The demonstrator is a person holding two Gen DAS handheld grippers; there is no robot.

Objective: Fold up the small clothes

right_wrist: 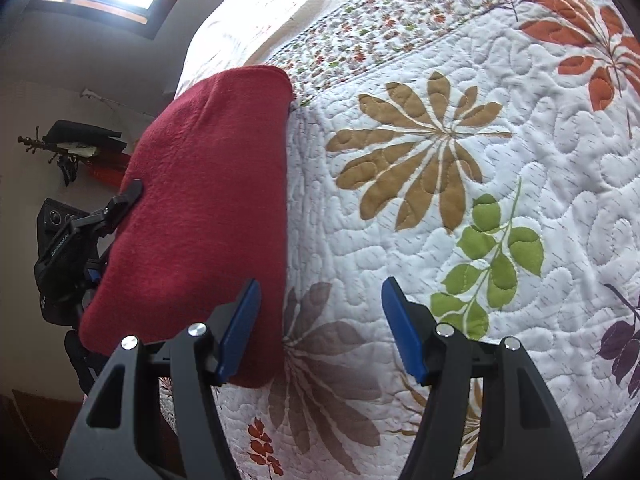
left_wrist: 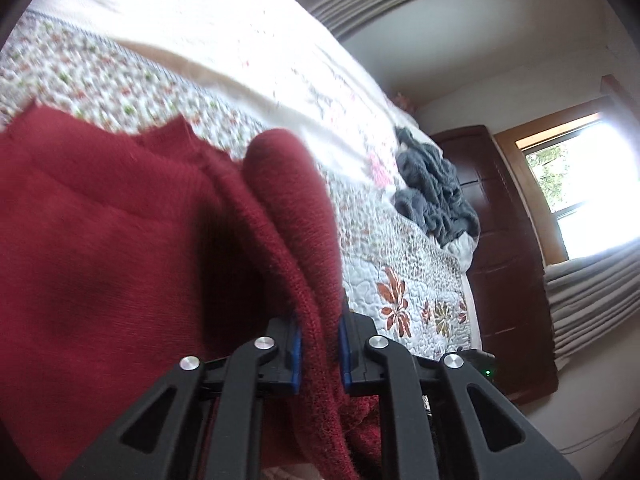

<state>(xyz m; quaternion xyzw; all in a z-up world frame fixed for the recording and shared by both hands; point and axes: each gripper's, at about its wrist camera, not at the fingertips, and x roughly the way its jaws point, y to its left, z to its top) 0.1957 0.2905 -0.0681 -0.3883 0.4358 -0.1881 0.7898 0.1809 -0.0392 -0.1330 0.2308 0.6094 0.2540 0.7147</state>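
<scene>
A dark red knit garment (left_wrist: 120, 240) lies on the floral quilt (left_wrist: 400, 264) of a bed. My left gripper (left_wrist: 320, 356) is shut on a bunched fold of it, the cloth pinched between the blue pads. In the right wrist view the same red garment (right_wrist: 204, 208) lies folded flat on the quilt (right_wrist: 440, 200). My right gripper (right_wrist: 320, 324) is open just above the quilt, with its left pad (right_wrist: 240, 328) over the garment's near edge and nothing between the fingers. The left gripper (right_wrist: 80, 240) shows at the garment's left side.
A crumpled grey garment (left_wrist: 436, 188) lies farther along the bed. A dark wooden dresser (left_wrist: 508, 260) stands beside the bed under a bright window (left_wrist: 580, 184). A coat rack (right_wrist: 68, 148) hangs on the wall. Bare quilt spreads right of the red garment.
</scene>
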